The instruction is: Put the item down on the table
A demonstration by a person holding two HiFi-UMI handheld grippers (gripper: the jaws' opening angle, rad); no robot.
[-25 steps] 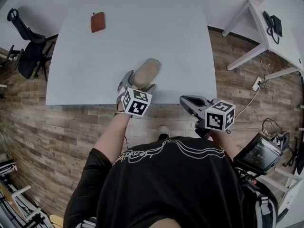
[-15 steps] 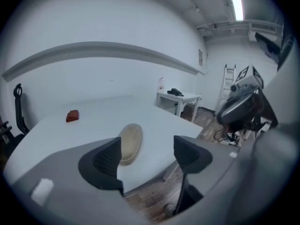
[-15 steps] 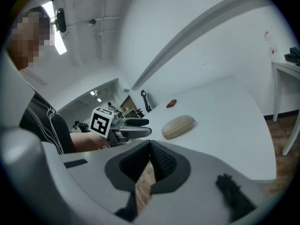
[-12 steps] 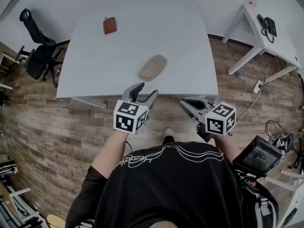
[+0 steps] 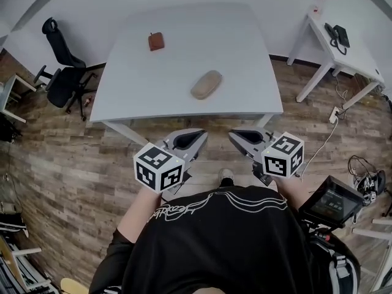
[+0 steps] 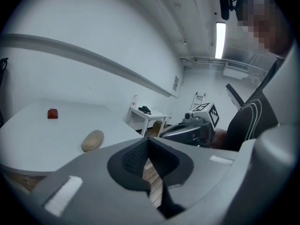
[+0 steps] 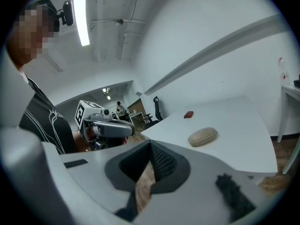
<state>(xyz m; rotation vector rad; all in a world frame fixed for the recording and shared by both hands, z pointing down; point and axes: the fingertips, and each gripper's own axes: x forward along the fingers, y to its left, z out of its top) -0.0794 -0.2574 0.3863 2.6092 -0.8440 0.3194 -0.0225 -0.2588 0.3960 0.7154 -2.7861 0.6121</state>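
Now that the person is stepping back from the table (image 5: 135,97), far more of the room is showing than a second ago. Over on the left, a black office chair (image 5: 61,78) is sitting off the table's corner, and a small red pouch (image 5: 156,41) is lying untouched on the far part of the tabletop. Nearer the front edge, the tan case (image 5: 206,84) is resting flat on the table by itself, with nothing touching it. A second ago the left gripper's jaws were standing wide on either side of it, right at the near edge.

That left gripper (image 5: 197,135) is now hanging over the wooden floor, short of the table and well apart from the case. Its jaws are clenched together with nothing between them, and its own view is showing only floorboards past the closed tips. Just to its right, the right gripper (image 5: 236,135) is being held at about the same height, likewise closed and empty, much where it was before. Further right, a white side desk (image 5: 355,63) is standing by the wall.

To my eye the putting-down is finished. The case is lying released on the table and the person is simply backing away, so nothing more seems to be needed.
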